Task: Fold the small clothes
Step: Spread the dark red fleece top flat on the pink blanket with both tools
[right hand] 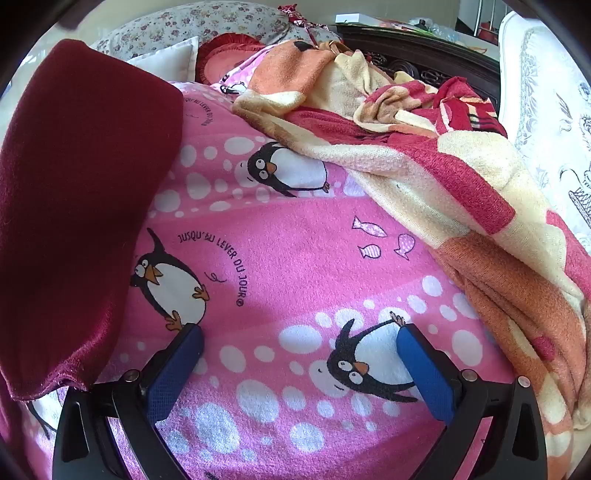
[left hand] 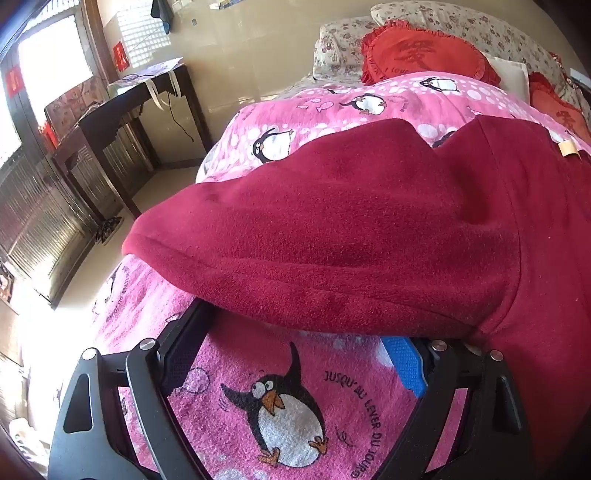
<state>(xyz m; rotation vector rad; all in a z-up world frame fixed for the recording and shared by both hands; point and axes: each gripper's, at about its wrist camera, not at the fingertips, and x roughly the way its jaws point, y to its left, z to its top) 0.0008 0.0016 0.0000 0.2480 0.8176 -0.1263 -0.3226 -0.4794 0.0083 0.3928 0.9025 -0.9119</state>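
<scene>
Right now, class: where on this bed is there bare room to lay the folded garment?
Free: the pink penguin sheet between the dark red garment and the orange-and-cream blanket, ahead of the open right gripper. Crowded: the blanket's side and the pillows.

We are in a home bedroom: a bed spread with a pink penguin-print sheet (right hand: 295,258), floral pillows (left hand: 461,26) and red ruffled cushions (left hand: 424,55) piled at its head, and a rumpled orange, cream and red blanket (right hand: 461,177) lying on it. Beside the bed we see a dark wooden side table (left hand: 122,122) before a sunlit window (left hand: 51,62), and a pale tiled floor (left hand: 155,192)
</scene>
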